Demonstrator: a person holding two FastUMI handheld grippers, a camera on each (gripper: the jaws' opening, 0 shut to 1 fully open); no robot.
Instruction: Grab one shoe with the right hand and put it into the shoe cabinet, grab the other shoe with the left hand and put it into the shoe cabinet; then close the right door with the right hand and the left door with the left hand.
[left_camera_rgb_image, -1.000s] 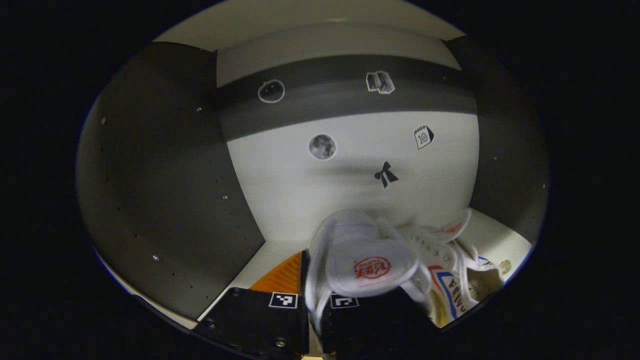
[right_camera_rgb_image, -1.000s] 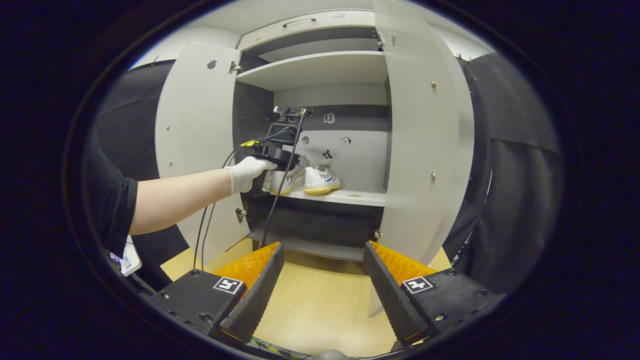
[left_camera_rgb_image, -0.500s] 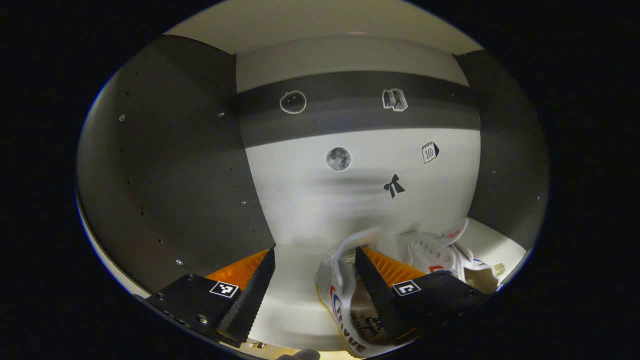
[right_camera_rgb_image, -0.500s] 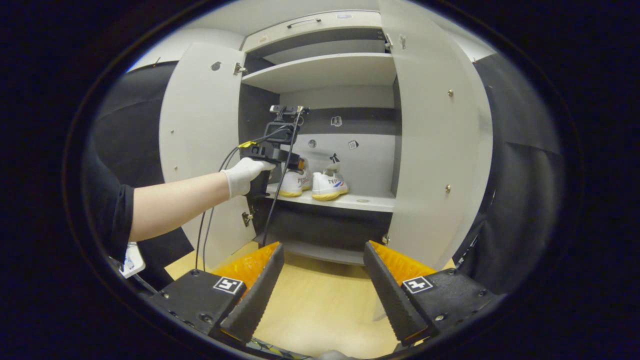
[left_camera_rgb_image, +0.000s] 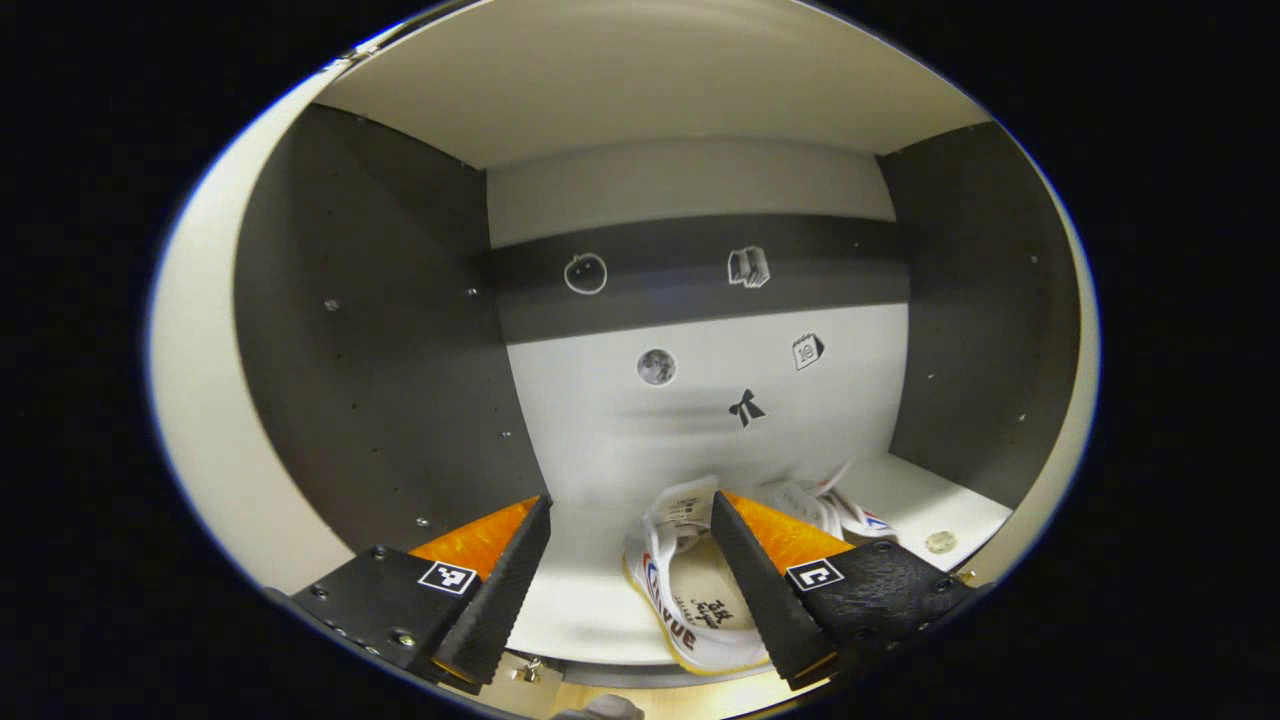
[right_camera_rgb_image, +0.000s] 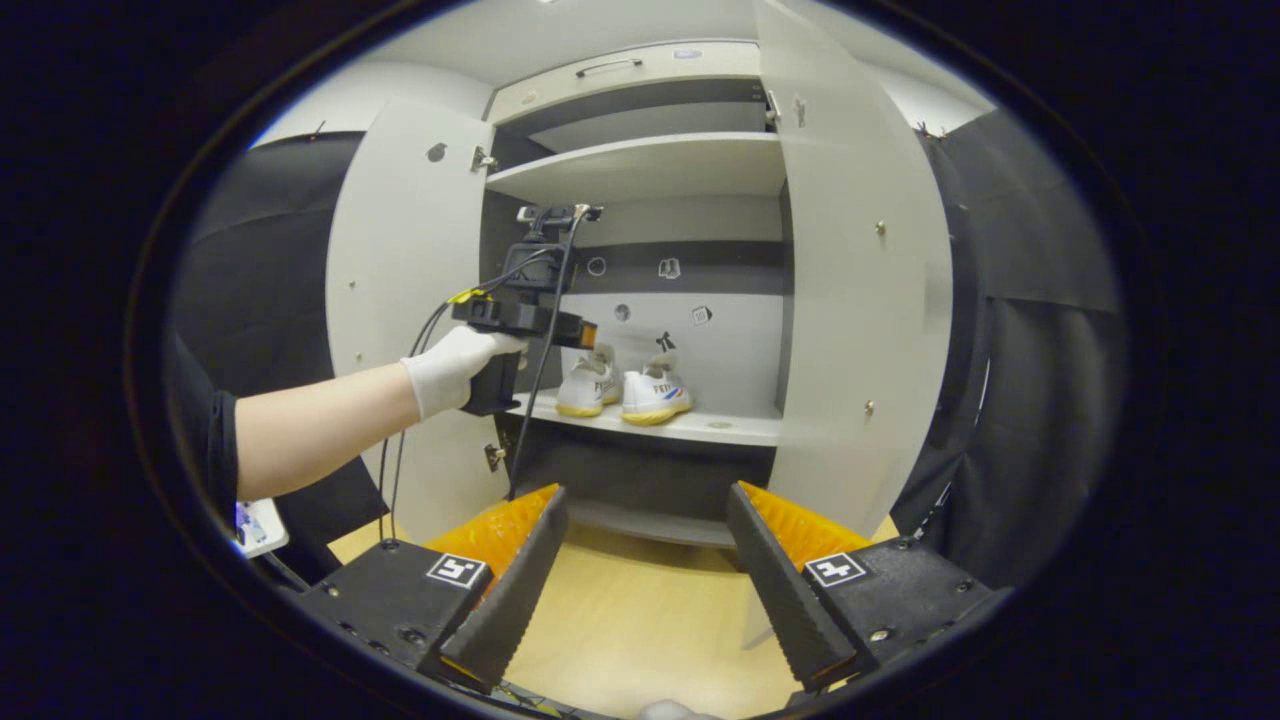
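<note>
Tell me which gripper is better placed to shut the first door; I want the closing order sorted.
Right, probably. The right gripper is open and empty, facing the right door from outside the cabinet. The left gripper, also open, sits at the shelf by both shoes.

- My left gripper (left_camera_rgb_image: 620, 570): jaws spread wide, nothing between them; gripped by my white-gloved left hand (right_camera_rgb_image: 450, 365), bare forearm stretched forward.
- My right gripper (right_camera_rgb_image: 645, 590): jaws wide apart, empty, held low.
</note>
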